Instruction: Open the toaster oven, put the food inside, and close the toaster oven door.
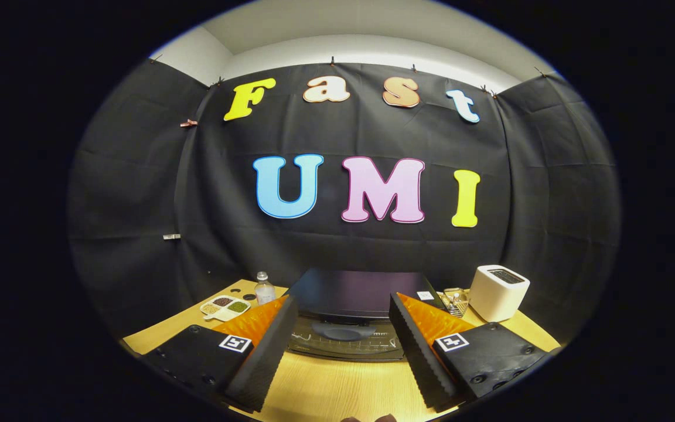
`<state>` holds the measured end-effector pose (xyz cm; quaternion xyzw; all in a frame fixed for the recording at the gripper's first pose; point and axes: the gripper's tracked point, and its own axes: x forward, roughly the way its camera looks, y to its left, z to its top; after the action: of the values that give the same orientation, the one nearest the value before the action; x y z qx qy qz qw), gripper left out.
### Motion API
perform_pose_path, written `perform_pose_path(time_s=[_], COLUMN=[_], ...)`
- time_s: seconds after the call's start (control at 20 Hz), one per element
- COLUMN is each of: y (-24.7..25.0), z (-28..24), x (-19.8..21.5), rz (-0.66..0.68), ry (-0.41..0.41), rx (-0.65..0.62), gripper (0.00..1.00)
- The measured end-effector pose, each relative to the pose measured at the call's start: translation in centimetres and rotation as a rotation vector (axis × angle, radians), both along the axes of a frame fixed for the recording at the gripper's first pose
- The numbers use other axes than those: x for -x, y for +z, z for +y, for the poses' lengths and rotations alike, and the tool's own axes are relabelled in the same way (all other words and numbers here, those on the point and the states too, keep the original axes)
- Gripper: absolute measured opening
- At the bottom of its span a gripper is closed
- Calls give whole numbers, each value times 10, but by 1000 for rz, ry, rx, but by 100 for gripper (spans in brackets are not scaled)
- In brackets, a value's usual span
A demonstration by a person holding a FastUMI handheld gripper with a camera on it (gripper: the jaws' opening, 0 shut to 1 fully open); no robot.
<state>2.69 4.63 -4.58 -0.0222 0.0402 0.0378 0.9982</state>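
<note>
Wooden table [337, 390], boxy toaster oven [346, 313], gripper [343, 346] agape

Dark toaster oven [354, 296] in the lower centre of the frame, on the wooden table against the black cloth, flat dark top facing up, its door [344, 343] dropped open toward the camera, lying nearly flat, a wire rack and an oval shape visible on or behind it

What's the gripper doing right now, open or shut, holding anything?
Gripper: open, holding nothing; its fingers are spread over the wooden table, with the toaster oven just ahead between them.
</note>
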Motion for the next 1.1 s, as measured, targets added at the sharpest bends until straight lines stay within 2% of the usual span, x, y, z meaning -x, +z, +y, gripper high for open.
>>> perform_pose_path(time_s=[0.25,0.85,1.1], y=[-23,-115,-131], z=[-3,-12,-11], x=[-19,-109,-122], rz=[46,218,253], ry=[-30,-144,-156], rx=[-4,-17,-9], gripper=[98,98,99])
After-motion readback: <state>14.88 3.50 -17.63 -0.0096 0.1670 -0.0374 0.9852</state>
